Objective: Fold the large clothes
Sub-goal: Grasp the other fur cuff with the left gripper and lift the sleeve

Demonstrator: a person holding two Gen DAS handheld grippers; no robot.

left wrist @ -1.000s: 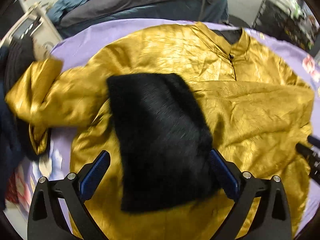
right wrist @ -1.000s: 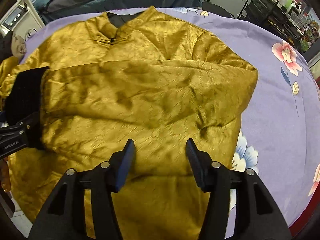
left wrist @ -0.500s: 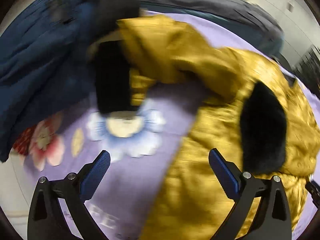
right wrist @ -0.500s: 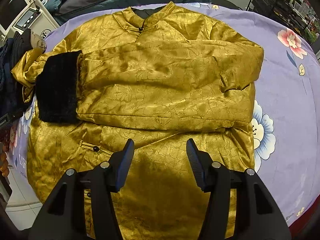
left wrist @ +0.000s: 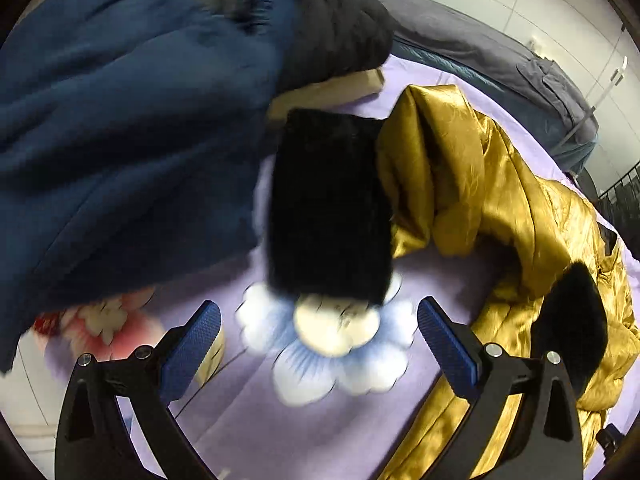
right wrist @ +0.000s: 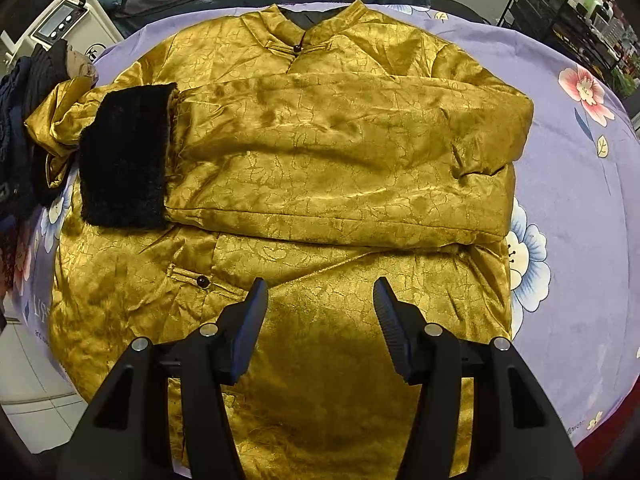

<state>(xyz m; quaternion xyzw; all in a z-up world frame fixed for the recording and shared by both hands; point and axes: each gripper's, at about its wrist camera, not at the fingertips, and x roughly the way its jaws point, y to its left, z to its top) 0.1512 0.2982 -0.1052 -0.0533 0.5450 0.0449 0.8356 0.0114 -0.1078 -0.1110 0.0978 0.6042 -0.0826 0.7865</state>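
- My left claw is spread, empty, above the black fur cuff near the bedspread's left edge.
- My right claw is spread over the gold jacket's hem, mid-bedspread.

A table covered by a lilac flowered cloth carries a gold jacket spread flat across its middle, collar toward the far edge. A heap of dark blue clothing lies at the left edge.
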